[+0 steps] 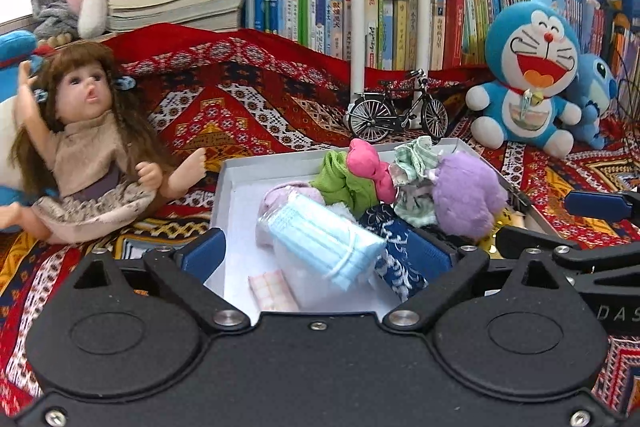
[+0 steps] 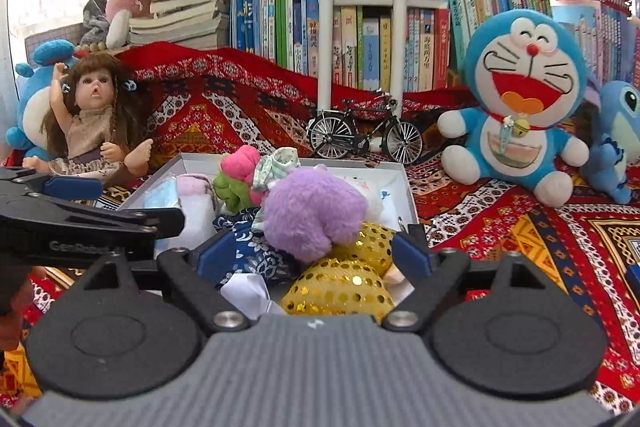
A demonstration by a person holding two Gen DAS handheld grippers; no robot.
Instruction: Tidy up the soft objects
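Note:
A white box [image 1: 232, 183] on the patterned cloth holds several soft things: a pack of blue face masks [image 1: 324, 239], a purple plush [image 1: 466, 195], a pink and green plush [image 1: 360, 171], a navy patterned cloth [image 1: 394, 247]. My left gripper [image 1: 316, 251] is open over the box, its jaws on either side of the mask pack. In the right wrist view my right gripper [image 2: 312, 255] is open over the box's [image 2: 404, 179] near end, with the purple plush [image 2: 312, 215] and a gold sequin toy [image 2: 340, 287] between its jaws.
A long-haired doll [image 1: 92, 143] sits left of the box. A toy bicycle [image 1: 396, 111] stands behind it. A Doraemon plush [image 1: 528, 75] and a blue Stitch plush [image 2: 616, 143] sit at the right. Bookshelves [image 2: 360, 39] fill the back.

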